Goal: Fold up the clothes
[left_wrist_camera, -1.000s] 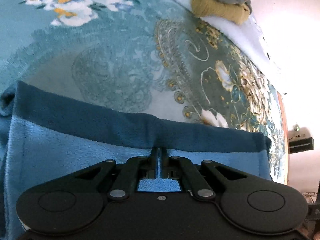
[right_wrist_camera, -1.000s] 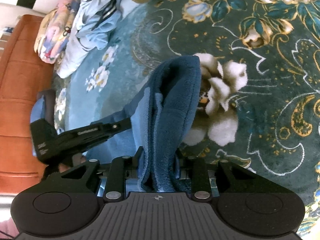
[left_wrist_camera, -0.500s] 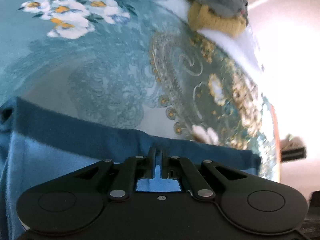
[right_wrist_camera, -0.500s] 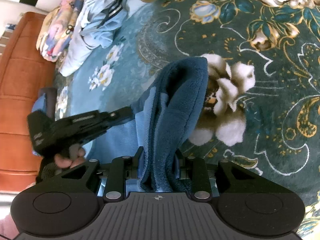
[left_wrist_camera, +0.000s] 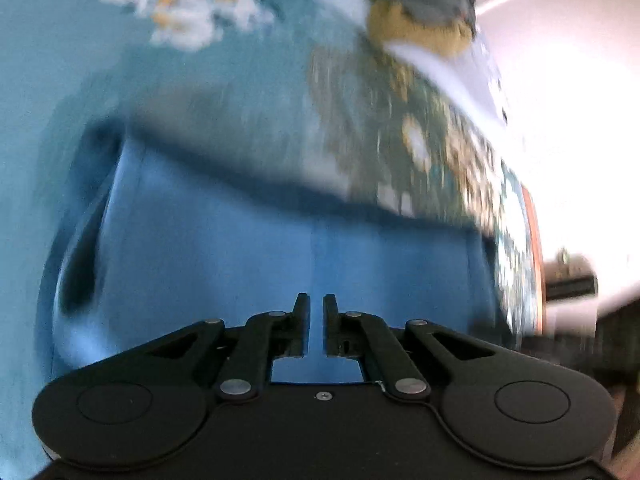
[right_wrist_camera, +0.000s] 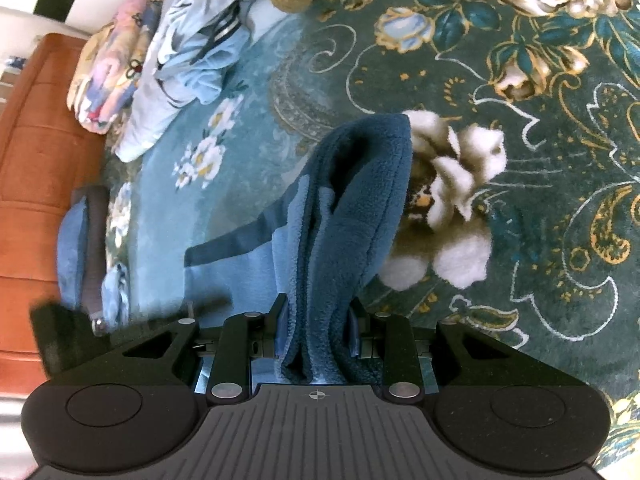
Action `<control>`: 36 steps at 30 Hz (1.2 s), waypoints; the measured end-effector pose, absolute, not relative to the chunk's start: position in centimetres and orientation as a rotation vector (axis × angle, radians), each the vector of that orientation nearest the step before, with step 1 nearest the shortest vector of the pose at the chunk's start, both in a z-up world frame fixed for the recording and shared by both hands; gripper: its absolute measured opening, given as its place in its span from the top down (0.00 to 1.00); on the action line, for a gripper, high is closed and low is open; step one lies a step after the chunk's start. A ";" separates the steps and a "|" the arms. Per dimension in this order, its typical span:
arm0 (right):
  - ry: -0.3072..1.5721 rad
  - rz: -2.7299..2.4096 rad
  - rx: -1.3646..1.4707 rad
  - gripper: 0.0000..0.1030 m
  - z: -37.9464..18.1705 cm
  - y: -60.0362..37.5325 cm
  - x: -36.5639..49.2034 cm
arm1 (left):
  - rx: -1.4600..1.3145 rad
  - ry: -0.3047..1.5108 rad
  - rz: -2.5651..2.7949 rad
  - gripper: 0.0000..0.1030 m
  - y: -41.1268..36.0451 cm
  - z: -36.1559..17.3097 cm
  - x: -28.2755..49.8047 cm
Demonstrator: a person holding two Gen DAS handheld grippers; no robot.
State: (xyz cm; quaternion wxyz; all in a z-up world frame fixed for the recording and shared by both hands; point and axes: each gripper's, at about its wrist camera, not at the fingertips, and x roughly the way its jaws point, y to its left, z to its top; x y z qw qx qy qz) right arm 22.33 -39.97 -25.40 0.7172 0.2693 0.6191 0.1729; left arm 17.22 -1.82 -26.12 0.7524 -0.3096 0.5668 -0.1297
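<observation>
A fleece garment (right_wrist_camera: 360,184), dark blue outside and light blue inside, lies on the patterned teal bedspread (right_wrist_camera: 520,240). My right gripper (right_wrist_camera: 316,320) is shut on a thick bunched fold of it, which hangs forward from the fingers. In the blurred left wrist view the fleece (left_wrist_camera: 280,248) spreads flat ahead, with its dark band along the far edge. My left gripper (left_wrist_camera: 316,312) is shut and held over the near part of the fleece, with no cloth visibly pinched. It also shows as a dark blur in the right wrist view, left gripper (right_wrist_camera: 120,328).
A heap of clothes lies at the far end of the bed: a light blue shirt (right_wrist_camera: 192,52), a mustard knit (left_wrist_camera: 416,36) and a grey piece. A floral folded item (right_wrist_camera: 108,72) and a blue-grey bundle (right_wrist_camera: 80,248) sit by the orange bed frame (right_wrist_camera: 36,140).
My left gripper has pulled back and up from the fleece's dark band, so more light blue cloth shows ahead. The right gripper keeps its grip and has barely moved.
</observation>
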 end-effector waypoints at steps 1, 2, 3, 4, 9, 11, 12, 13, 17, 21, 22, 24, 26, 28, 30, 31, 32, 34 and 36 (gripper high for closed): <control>1.369 0.380 0.596 0.75 -25.3 -39.8 22.3 | -0.668 1.258 -0.300 0.99 -2.1 -26.5 16.0; 1.368 0.378 0.593 0.75 -25.3 -39.7 22.2 | -0.664 1.275 -0.314 0.99 -2.5 -27.0 15.0; 1.366 0.379 0.589 0.75 -25.2 -39.6 22.2 | -0.676 1.293 -0.318 0.99 -2.8 -27.6 14.3; 1.365 0.378 0.585 0.75 -25.2 -39.5 22.1 | -0.697 1.313 -0.315 0.99 -3.0 -28.3 13.7; 1.359 0.364 0.561 0.75 -24.6 -38.9 21.8 | -0.710 1.358 -0.301 0.98 -4.5 -31.1 13.4; 1.357 0.363 0.542 0.75 -24.2 -38.4 21.7 | -0.737 1.366 -0.299 0.99 -4.3 -31.6 13.6; 1.356 0.358 0.540 0.75 -24.0 -38.2 21.7 | -0.759 1.352 -0.310 0.98 -3.9 -31.2 13.6; 1.355 0.353 0.548 0.75 -23.6 -38.0 21.7 | -0.773 1.314 -0.328 0.97 -3.3 -30.3 13.4; 1.340 0.391 0.525 0.75 -21.5 -36.0 21.6 | -0.790 1.145 -0.317 0.83 0.2 -26.6 12.6; 1.343 0.454 0.472 0.75 -19.9 -32.4 21.5 | -0.787 1.078 -0.143 0.81 3.5 -26.1 12.7; 1.345 0.469 0.467 0.75 -19.6 -31.5 21.5 | -0.786 1.083 -0.102 0.83 4.2 -26.4 12.7; 1.350 0.502 0.457 0.75 -19.3 -29.6 21.4 | -0.824 1.083 -0.062 0.83 5.4 -27.4 12.2; 1.360 0.548 0.446 0.75 -19.3 -27.4 21.4 | -0.943 1.053 -0.072 0.82 6.9 -28.1 11.2; 1.380 0.601 0.429 0.78 -19.6 -25.1 21.5 | -1.039 1.008 -0.088 0.73 7.6 -28.3 10.2; 1.413 0.636 0.367 0.78 -20.5 -22.6 21.3 | -1.068 0.982 -0.095 0.70 7.7 -28.2 9.4; 1.438 0.639 0.322 0.78 -21.2 -21.3 21.3 | -1.081 0.974 -0.097 0.69 7.9 -28.3 8.9; 1.465 0.635 0.297 0.78 -22.0 -20.2 21.4 | -1.093 0.977 -0.088 0.69 8.4 -28.3 8.3; 1.490 0.632 0.290 0.78 -23.4 -18.8 21.6 | -1.113 0.984 -0.059 0.69 9.4 -28.2 7.3; 1.495 0.634 0.271 0.78 -24.1 -17.6 21.8 | -1.143 0.966 -0.045 0.68 10.2 -28.6 6.8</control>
